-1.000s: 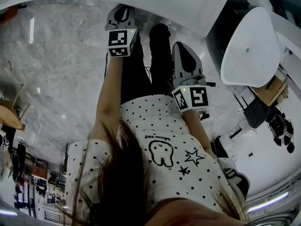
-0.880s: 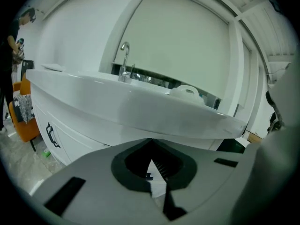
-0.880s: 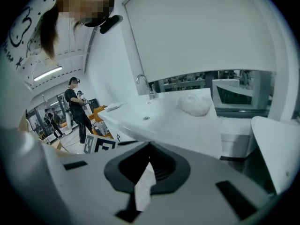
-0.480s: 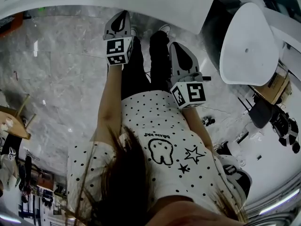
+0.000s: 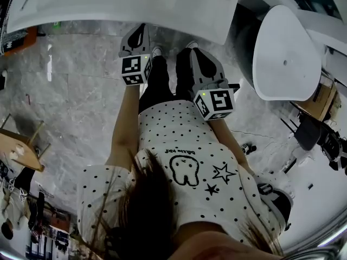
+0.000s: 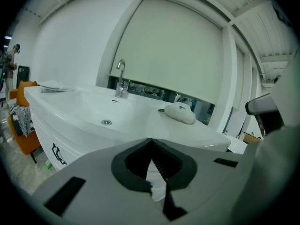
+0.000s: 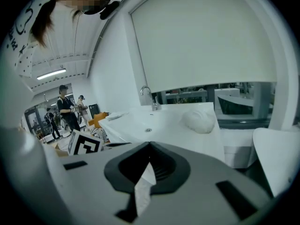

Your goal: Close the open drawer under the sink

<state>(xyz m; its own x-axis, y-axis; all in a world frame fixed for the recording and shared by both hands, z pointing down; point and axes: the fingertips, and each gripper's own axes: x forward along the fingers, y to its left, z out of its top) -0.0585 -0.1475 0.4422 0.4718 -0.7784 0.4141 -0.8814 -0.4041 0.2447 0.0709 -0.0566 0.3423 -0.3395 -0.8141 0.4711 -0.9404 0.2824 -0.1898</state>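
A grey marble-patterned floor (image 5: 81, 91) is being looked down on from the head view, with the front edge of a white sink counter (image 5: 124, 4) running across the top. A white oval fixture (image 5: 287, 50) is standing to the right, and a wooden stool (image 5: 19, 148) at the left edge. Behind the counter, one wide pale blind (image 6: 173, 46) is being framed by white walls.

Two grippers are being held out in front of a person in a spotted shirt (image 5: 184, 156) — the left gripper (image 5: 140, 34) and the right gripper (image 5: 199, 58), side by side and apart, both short of the counter's edge. In each gripper view the jaws are being held together at their tips, with nothing between them.

On the counter, the following are being shown: one basin (image 6: 93, 109), one drain (image 6: 107, 122), one tap (image 6: 121, 74) and one white rounded lump (image 6: 178, 112) to the basin's right. One orange chair (image 6: 23, 125) is standing beside the counter's far end. Two people (image 7: 65, 108) are standing well back in the room.

The drawer belongs to the white cabinet (image 6: 49, 137) under the basin; one dark handle-like mark (image 6: 58, 152) is being shown on that front, well apart from both grippers — whether the drawer is standing out or flush cannot be told.
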